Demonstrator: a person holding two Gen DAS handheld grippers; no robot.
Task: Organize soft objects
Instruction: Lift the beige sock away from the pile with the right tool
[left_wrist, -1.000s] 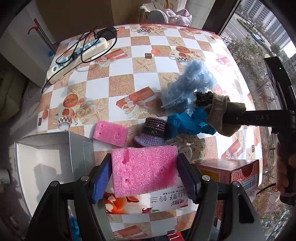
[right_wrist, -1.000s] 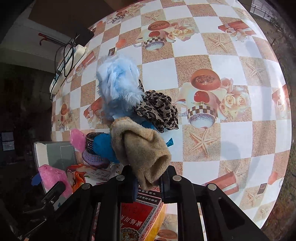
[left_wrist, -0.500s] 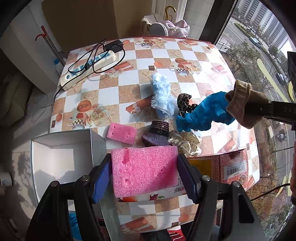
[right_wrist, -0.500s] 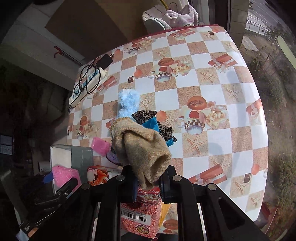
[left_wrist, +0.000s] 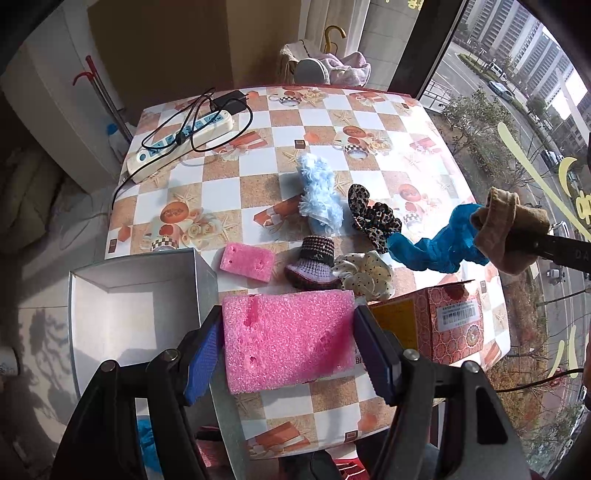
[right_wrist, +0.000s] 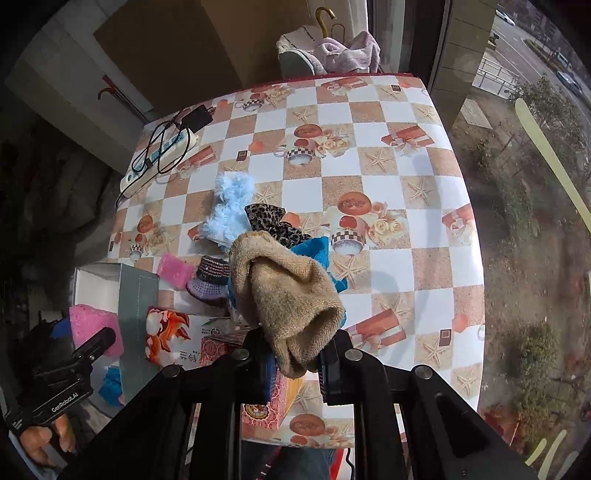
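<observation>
- Checkered tabletop (left_wrist: 258, 184) with starfish and teacup prints fills both my views, a window on its right edge
- My left hand-held gripper (left_wrist: 288, 354) is clamped on a big pink sponge (left_wrist: 288, 336), held above the near edge beside the white box (left_wrist: 110, 317) at the near left corner
- My right hand-held gripper (right_wrist: 295, 363) is pinched tight on a tan sock (right_wrist: 288, 295), with a blue cloth (left_wrist: 436, 243) hanging at it above the right side
- Mid-tabletop lie a small pink sponge (left_wrist: 246, 261), purple knit hat (left_wrist: 314, 266), fluffy light-blue piece (left_wrist: 319, 195), leopard scrunchie (left_wrist: 373, 218) and dotted cream scrunchie (left_wrist: 365, 273)
- Power strip (left_wrist: 177, 146) sits at the far left corner, red carton (left_wrist: 443, 325) at the near edge
</observation>
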